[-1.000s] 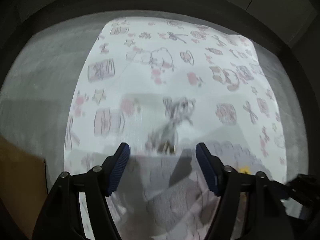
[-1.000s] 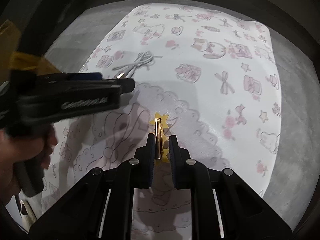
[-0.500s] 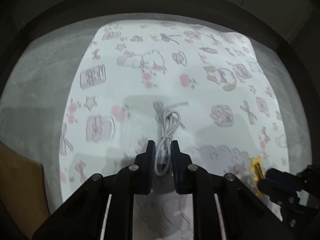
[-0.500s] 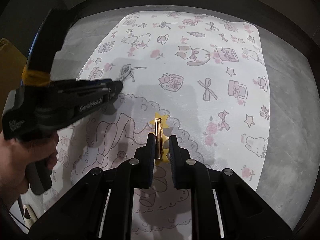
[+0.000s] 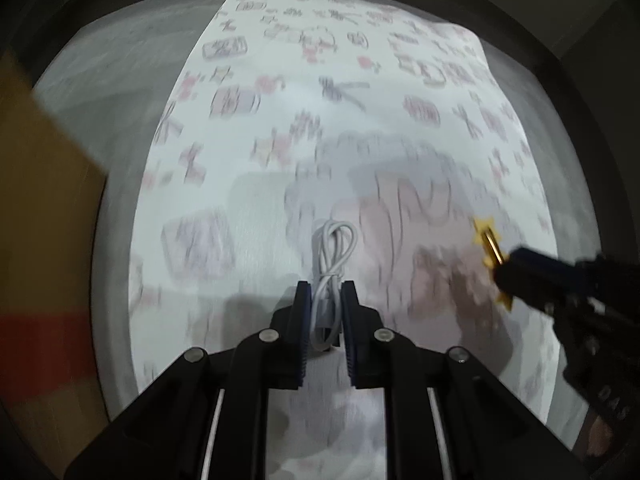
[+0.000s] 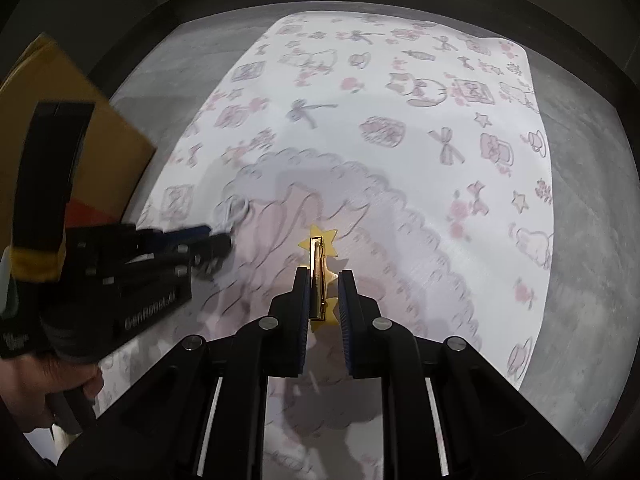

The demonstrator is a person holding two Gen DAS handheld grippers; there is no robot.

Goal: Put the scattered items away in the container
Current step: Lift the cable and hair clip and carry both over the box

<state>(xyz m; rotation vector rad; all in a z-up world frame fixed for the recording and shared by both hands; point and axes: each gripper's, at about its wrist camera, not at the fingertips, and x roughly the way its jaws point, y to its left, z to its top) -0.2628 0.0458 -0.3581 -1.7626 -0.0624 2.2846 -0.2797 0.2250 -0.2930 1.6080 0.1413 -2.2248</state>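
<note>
Nearest in each wrist view, the left tool [image 5: 324, 300] is clamped on a coiled white cable [image 5: 332, 256] and the right tool [image 6: 323, 292] on a yellow star hair clip [image 6: 319, 264], both lifted above the patterned cloth [image 6: 400, 160]. Neither is stowed yet; the cardboard box [image 5: 44, 216] at far left is probably the container, so both items remain to be dropped in.

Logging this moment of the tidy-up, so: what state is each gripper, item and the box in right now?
Left gripper: shut on the white cable.
White cable: bundled in loops, held in the left gripper above the mat.
Right gripper: shut on the star hair clip.
Star hair clip: held edge-on, tip past the pads.
Cardboard box: at the left, inside not visible.
Patterned mat: lying flat.
</note>
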